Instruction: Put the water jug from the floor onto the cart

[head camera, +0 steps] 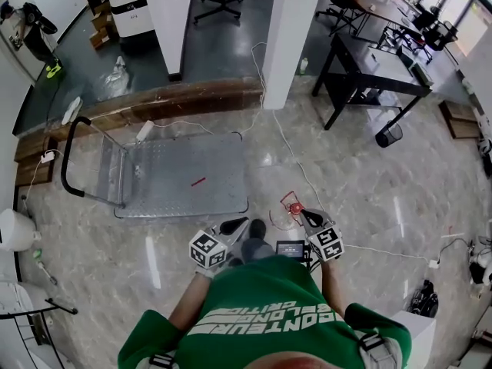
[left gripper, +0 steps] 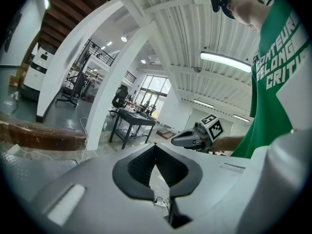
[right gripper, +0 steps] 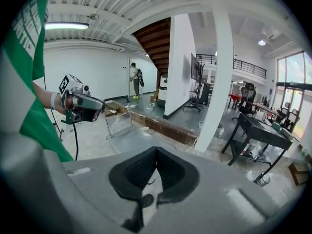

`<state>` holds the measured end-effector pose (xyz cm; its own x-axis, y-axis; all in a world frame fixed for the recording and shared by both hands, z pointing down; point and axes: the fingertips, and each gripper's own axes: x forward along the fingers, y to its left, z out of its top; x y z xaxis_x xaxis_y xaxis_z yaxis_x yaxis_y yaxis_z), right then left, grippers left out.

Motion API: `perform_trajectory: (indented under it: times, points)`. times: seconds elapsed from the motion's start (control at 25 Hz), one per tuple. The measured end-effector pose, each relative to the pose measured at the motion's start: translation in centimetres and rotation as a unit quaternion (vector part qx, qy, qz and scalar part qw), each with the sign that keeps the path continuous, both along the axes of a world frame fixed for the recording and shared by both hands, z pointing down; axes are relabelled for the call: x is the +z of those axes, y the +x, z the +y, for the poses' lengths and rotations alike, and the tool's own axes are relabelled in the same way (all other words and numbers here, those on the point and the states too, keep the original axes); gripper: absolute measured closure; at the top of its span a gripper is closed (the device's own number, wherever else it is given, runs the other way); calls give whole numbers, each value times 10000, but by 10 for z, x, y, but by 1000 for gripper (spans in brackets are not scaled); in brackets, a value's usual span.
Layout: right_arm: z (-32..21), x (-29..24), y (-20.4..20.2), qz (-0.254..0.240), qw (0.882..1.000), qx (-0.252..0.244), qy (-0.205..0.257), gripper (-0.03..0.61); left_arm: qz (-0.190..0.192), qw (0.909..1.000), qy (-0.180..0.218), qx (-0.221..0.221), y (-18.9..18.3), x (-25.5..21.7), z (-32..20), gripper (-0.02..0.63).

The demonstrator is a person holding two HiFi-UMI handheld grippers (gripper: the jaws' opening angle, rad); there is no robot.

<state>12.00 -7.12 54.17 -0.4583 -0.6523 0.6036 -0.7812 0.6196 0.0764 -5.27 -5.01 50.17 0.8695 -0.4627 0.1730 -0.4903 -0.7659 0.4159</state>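
Observation:
No water jug shows in any view. The cart is a grey flat platform with a black push handle, standing on the floor ahead and to my left. It also appears in the right gripper view as the cart. My left gripper and right gripper are held close in front of the person's green shirt, off the cart's near right corner. The left gripper has its jaws together with nothing between them. So does the right gripper. Each gripper sees the other: the right gripper, the left gripper.
A small red wire object and white cables lie on the marble floor just ahead of the right gripper. A white pillar and a brown wooden step stand beyond the cart. A black desk is at the far right.

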Motion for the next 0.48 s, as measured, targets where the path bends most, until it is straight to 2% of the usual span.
perform_trajectory:
  times: [0.48]
  points:
    - [-74,4,16,-105,9999,-112,-67,588,32,9997,72,213,24,-7,-72,604]
